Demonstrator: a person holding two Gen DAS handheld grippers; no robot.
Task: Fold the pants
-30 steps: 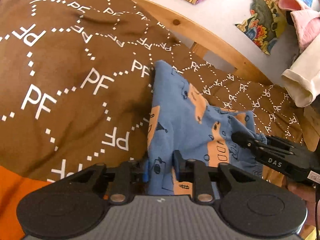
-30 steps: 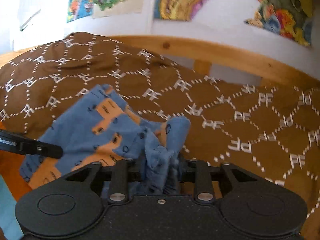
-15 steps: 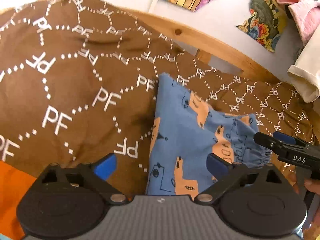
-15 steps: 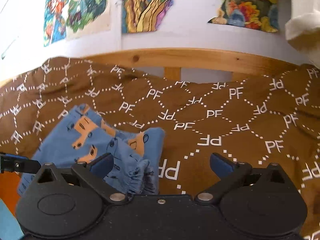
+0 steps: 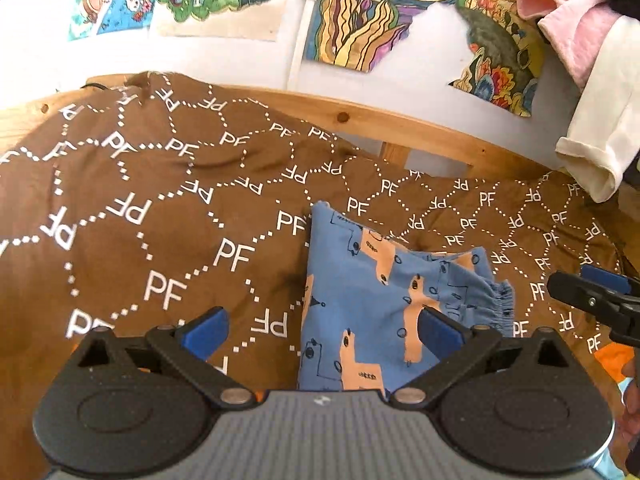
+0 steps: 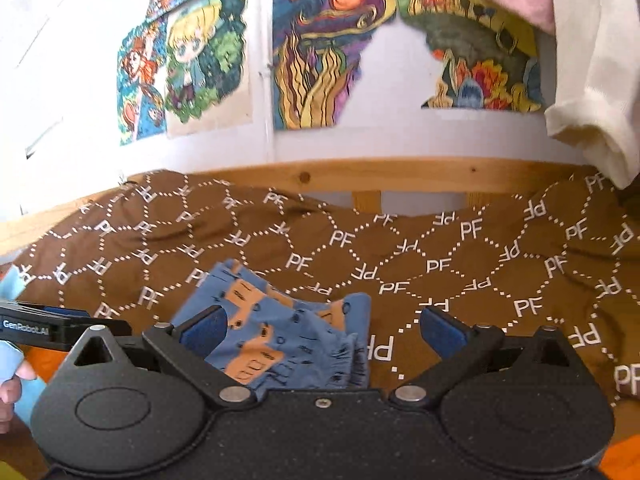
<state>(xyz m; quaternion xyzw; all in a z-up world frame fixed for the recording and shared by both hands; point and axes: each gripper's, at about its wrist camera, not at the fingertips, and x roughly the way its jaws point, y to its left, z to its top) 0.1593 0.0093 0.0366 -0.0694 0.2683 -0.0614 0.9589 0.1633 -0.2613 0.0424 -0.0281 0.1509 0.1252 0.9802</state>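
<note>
Both tools, the left tool (image 5: pixel 320 330) and right tool (image 6: pixel 322 330), are hanging wide open and holding nothing above the folded blue pants (image 5: pixel 384 300) on the bed (image 5: pixel 160 240), so the fold is looking done and next is only smoothing.

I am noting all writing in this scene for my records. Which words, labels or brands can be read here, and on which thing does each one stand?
"PF": printed again and again in white on the brown blanket, some copies upside down or mirrored.
"GenRobot.AI": white letters on the side of the left tongs, seen from the right wrist view.
The blue pants carry only drawings; no letters can be read on them.
The wall posters show pictures; no writing is readable.
</note>
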